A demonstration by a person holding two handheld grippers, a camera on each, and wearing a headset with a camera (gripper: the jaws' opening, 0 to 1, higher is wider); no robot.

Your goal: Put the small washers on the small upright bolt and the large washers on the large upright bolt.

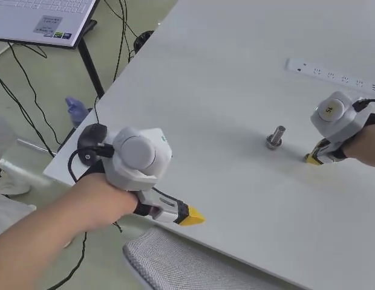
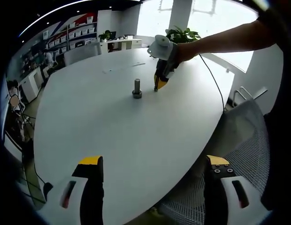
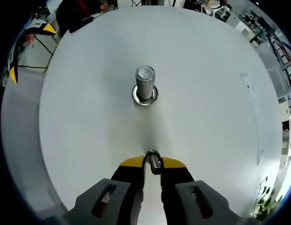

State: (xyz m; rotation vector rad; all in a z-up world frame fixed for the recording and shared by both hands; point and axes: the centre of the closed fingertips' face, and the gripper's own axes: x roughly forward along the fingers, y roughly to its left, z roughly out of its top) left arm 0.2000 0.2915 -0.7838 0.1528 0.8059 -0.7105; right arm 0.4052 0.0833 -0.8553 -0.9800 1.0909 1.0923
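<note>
Our right tongs (image 3: 152, 168) pinched a washer (image 3: 153, 158), it seemed, near the upright bolt (image 3: 145, 84); our left tongs (image 2: 154, 161) gaped empty. We judged it must hang level over the bolt before release.

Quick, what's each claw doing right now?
Left claw: open, holding nothing.
Right claw: shut on a small metal part, just short of the upright bolt.

The left tool (image 2: 154, 161) rises from the bottom of the frame, jaws spread wide over the white worktop (image 2: 112, 126). Upper centre stands an upright bolt (image 2: 137, 88). Just right of it, the right tool (image 2: 158, 86) points tip-down.
</note>
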